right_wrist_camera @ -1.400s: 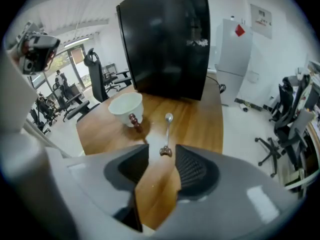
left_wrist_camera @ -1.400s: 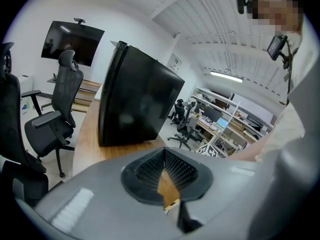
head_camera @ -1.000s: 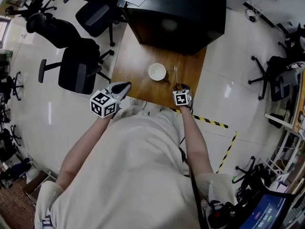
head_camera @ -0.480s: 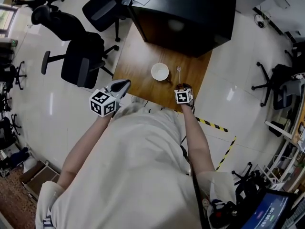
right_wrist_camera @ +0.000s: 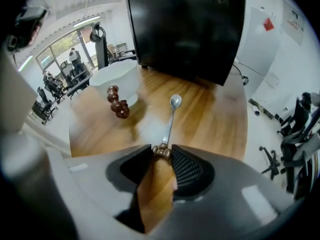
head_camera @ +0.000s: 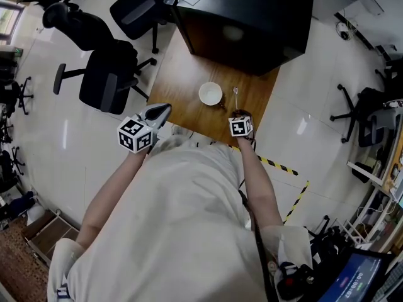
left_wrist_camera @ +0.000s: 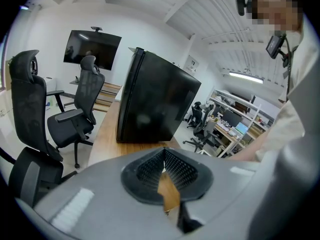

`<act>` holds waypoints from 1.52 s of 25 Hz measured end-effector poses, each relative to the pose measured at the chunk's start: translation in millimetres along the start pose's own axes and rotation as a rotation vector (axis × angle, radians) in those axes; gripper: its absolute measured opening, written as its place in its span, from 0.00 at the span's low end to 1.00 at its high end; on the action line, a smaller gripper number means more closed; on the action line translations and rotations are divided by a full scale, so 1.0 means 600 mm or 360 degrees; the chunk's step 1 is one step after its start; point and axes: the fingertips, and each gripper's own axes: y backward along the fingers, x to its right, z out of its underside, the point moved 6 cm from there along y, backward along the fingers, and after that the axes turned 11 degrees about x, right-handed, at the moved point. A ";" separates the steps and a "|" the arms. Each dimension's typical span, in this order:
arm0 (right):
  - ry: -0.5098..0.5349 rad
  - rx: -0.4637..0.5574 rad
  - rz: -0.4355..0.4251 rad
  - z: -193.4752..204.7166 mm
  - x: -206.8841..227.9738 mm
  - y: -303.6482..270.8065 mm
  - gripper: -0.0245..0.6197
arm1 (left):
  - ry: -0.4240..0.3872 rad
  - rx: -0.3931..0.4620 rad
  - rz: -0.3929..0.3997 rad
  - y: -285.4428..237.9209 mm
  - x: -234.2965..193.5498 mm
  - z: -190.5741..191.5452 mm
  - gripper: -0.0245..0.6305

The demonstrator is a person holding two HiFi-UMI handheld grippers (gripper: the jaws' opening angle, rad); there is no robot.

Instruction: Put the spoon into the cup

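Note:
A white cup [head_camera: 210,94] with a brown beaded handle stands on the wooden table [head_camera: 182,74]. To its right lies a metal spoon [head_camera: 235,99] with a brown handle end, its bowl pointing away from me. My right gripper [head_camera: 238,113] points steeply down at the spoon's near end. In the right gripper view the spoon [right_wrist_camera: 170,119] runs out from between the jaws of the right gripper [right_wrist_camera: 161,151]; they are closing, with the handle end between their tips. The cup [right_wrist_camera: 116,81] shows at the left there. My left gripper [head_camera: 160,111] hovers at the table's near left edge, its tips [left_wrist_camera: 163,151] together and nothing held.
A large black box [head_camera: 245,17] fills the far end of the table, just behind the cup and spoon. Black office chairs [head_camera: 104,87] stand on the floor to the left. Yellow-black tape [head_camera: 277,163] marks the floor to the right of the table.
The head view has shifted a little. Both grippers keep their places, and the cup and the spoon have not moved.

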 end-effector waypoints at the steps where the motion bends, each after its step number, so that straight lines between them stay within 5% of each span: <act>1: -0.0002 0.0020 0.0001 -0.004 0.001 0.003 0.24 | 0.0003 0.0004 0.0001 0.000 0.000 0.001 0.04; 21: -0.0025 0.0410 -0.0065 -0.147 -0.034 0.153 0.24 | 0.0112 0.0102 -0.0003 0.027 -0.010 0.025 0.04; 38: 0.0073 0.0266 -0.0282 -0.169 -0.126 0.125 0.24 | 0.0187 0.0163 -0.0013 0.042 -0.035 0.042 0.04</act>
